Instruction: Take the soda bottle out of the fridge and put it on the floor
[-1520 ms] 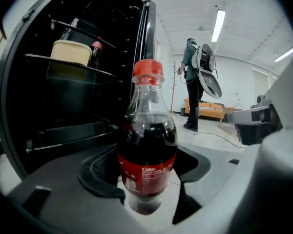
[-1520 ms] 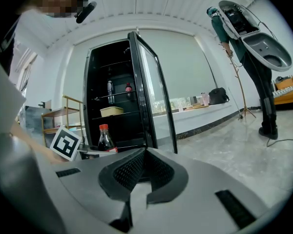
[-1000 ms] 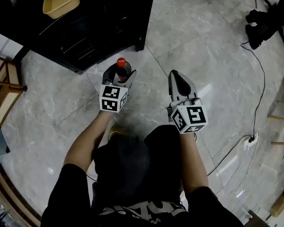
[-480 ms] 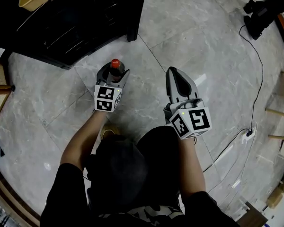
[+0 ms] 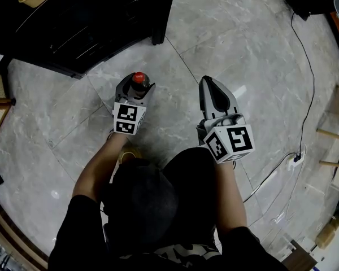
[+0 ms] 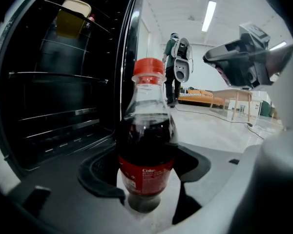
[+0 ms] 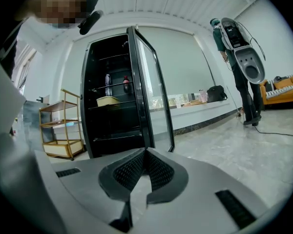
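My left gripper (image 5: 134,92) is closed on the soda bottle (image 6: 147,145), one dark pad on each side of its lower body at the red label. The bottle stands upright, dark cola up to its shoulder and the red cap (image 6: 148,66) on top. It is out of the fridge (image 7: 112,111), just in front of the open front, over the grey marbled floor (image 5: 254,66). I cannot tell whether its base touches the tiles. My forearm runs back from the marker cube (image 5: 127,119) on that tool.

My right gripper (image 5: 209,86) has its jaws brought together with nothing between them. It sits farther from the fridge than the left one and points out over bare floor.

The fridge is black and stands with its glass door (image 7: 151,91) swung open. On one of its wire shelves lies a yellow tub (image 7: 107,100), and on the shelf above it stand two small bottles (image 7: 116,84). Beside the fridge, on the side away from the door, is a wooden rack (image 7: 61,126) with open shelves.

Well away from the fridge, a black cable (image 5: 311,95) trails across the tiles. Beyond the door, far across the room from the fridge, a person (image 7: 237,57) stands with a grey pack on their back
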Demonstrator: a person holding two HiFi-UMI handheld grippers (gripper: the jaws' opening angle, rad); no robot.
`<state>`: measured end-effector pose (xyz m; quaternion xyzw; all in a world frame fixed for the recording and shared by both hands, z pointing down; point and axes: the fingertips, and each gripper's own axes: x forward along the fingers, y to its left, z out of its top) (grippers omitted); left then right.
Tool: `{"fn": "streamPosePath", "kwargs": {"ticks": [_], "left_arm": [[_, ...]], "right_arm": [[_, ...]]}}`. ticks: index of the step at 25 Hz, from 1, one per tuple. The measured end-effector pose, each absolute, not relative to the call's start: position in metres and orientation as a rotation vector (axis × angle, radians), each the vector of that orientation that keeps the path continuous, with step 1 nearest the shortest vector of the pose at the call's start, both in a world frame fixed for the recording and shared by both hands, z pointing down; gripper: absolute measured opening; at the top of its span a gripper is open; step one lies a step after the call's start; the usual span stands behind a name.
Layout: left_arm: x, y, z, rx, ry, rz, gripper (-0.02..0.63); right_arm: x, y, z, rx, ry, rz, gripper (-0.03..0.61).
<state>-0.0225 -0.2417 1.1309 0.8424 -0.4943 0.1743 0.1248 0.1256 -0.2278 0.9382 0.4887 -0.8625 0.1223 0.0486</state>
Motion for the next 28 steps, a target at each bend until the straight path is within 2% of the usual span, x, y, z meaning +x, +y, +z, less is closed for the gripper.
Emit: {"fn": "streamPosePath", "kwargs": {"ticks": [18,24,28], "left_arm": [[-0.021,-0.23,1.126,2.413,-1.455,0.478,0.318],[-0.024,-0.219,1.068,2.415,-1.459,0.43,0.318],[-0.029,-0.218,1.001,2.425,-1.428,0.476,0.318]], "right_arm": [[0.126,-0.226,0.95,1.418,-2.616,0.373,0.025],[0.138,-0.225,0.935,1.492,-2.566,0.453,0.024],[0.135,-0.22,0.887,1.549,-2.523,0.462,0.024]]}}
